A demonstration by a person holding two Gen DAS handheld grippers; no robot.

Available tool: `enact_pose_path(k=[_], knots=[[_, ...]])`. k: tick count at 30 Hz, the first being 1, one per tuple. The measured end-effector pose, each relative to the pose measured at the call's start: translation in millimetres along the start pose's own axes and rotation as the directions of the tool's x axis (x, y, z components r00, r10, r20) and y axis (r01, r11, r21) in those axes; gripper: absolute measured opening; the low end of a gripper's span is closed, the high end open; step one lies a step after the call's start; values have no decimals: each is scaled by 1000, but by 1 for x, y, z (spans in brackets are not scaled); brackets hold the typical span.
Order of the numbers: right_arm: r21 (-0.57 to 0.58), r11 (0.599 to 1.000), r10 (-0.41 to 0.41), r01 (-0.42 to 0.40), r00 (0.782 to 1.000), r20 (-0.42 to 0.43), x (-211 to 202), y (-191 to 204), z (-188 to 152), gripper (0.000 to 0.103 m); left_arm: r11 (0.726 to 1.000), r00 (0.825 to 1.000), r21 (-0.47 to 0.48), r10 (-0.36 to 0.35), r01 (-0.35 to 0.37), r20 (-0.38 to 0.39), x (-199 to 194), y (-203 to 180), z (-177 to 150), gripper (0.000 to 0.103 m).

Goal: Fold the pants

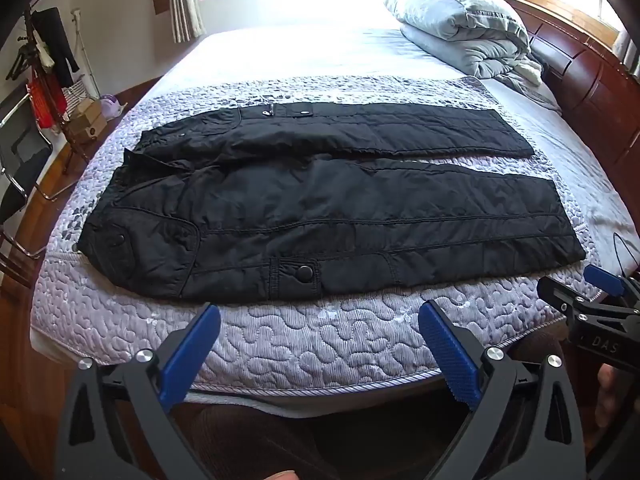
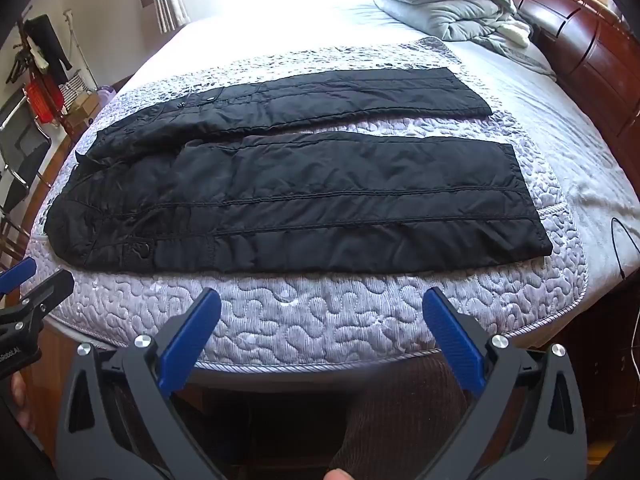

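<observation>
Black padded pants (image 1: pixel 328 216) lie spread flat across a quilted lilac mattress pad (image 1: pixel 312 344), waist at the left, both legs reaching right with a gap between them. My left gripper (image 1: pixel 320 320) hovers open over the pad's near edge, just short of the pants' near leg, nothing between its blue fingers (image 1: pixel 192 352). In the right wrist view the same pants (image 2: pixel 304 208) stretch across the pad (image 2: pixel 320 320), and my right gripper (image 2: pixel 322 304) stands open in front of the near leg, empty. Each gripper shows at the other view's side edge.
A folded grey duvet (image 1: pixel 460 24) sits at the bed's far right by a dark wooden headboard (image 1: pixel 592 76). A clothes rack (image 1: pixel 48 52), boxes and a chair (image 1: pixel 20 160) stand on the floor at left. A thin black cable (image 2: pixel 620 248) lies at the right bed edge.
</observation>
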State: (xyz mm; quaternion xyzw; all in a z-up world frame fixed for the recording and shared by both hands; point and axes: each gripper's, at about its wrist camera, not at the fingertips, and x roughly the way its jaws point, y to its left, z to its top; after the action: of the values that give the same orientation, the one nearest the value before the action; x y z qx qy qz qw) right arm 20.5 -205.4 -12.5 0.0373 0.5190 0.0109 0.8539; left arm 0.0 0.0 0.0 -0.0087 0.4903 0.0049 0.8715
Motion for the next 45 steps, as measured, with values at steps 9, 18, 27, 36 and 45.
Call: enact_pose_path(k=[9,18,27,36,45], knots=[[2,1000,-2,2,1000,2,0,0,0,101,1000,1000,1,1,-1,-3,0,1,0,99],[1,1000,0,0,1000,-1,2,0,-1,101,1000,1000,-2,0,0,0,-1,-1,2,99],[-1,1000,1,-1,1000,-3,0,0,-1,101,1000,1000,-2,3,-3,1,0,-1,1,99],[-1,1000,0,0,1000,-4,1,0,-2,101,1000,1000,-1,4,-4,4,0,1,1,99],[0,1000,0,0,1000,-6,1,0,-2,101,1000,1000,1,5,-5,3,1,1,1,99]])
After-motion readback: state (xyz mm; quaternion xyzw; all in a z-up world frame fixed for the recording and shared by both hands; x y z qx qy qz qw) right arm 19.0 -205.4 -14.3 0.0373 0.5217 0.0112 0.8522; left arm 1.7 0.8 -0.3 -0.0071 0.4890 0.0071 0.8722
